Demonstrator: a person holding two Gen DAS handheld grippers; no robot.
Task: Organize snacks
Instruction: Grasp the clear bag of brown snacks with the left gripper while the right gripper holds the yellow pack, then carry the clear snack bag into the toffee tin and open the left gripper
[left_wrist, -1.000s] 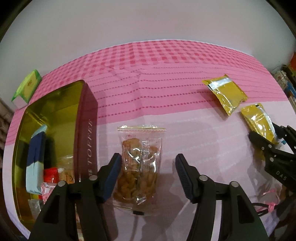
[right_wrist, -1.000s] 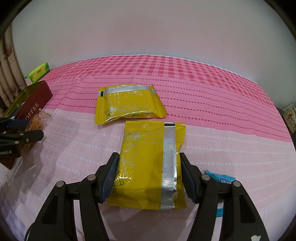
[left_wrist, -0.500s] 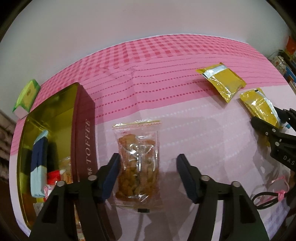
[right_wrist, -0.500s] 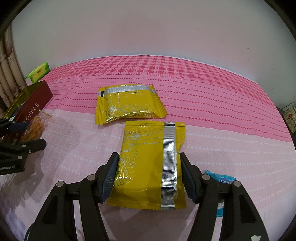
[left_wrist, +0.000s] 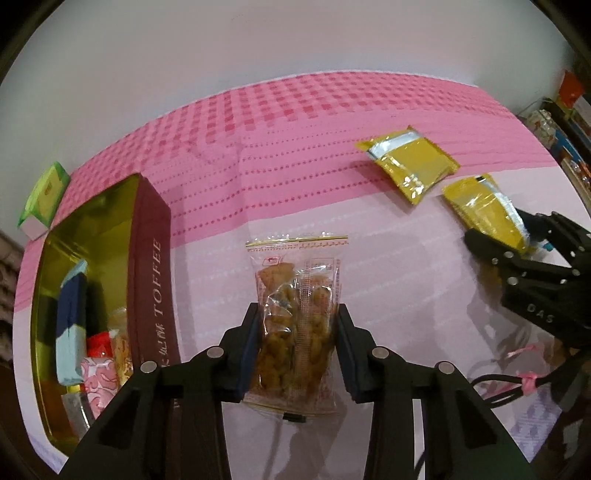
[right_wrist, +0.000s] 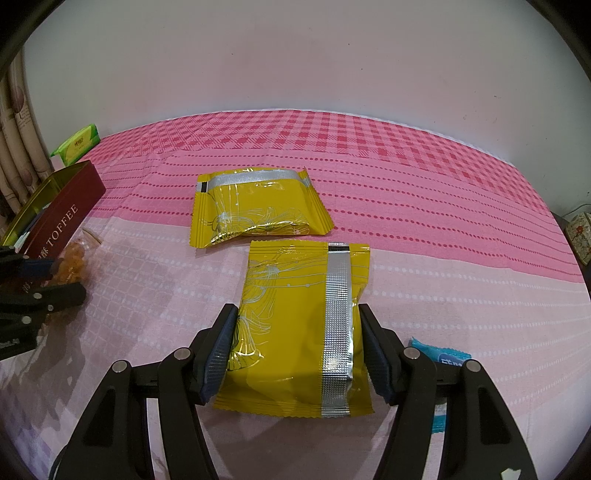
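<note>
Now the clear snack bag (left_wrist: 295, 314) is clamped between the left gripper (left_wrist: 295, 347) pads beside the toffee tin (left_wrist: 147, 266); the yellow packet (right_wrist: 301, 325) is pinched by the right gripper (right_wrist: 297, 350)

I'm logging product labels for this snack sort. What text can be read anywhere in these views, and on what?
"TOFFEE": side of the maroon tin, beside smaller characters too blurred to read.
"DAS": body of the right gripper, seen from the left wrist view.
Red print on the clear snack bag: too small.
Green box and blue wrapper: print unreadable.
</note>
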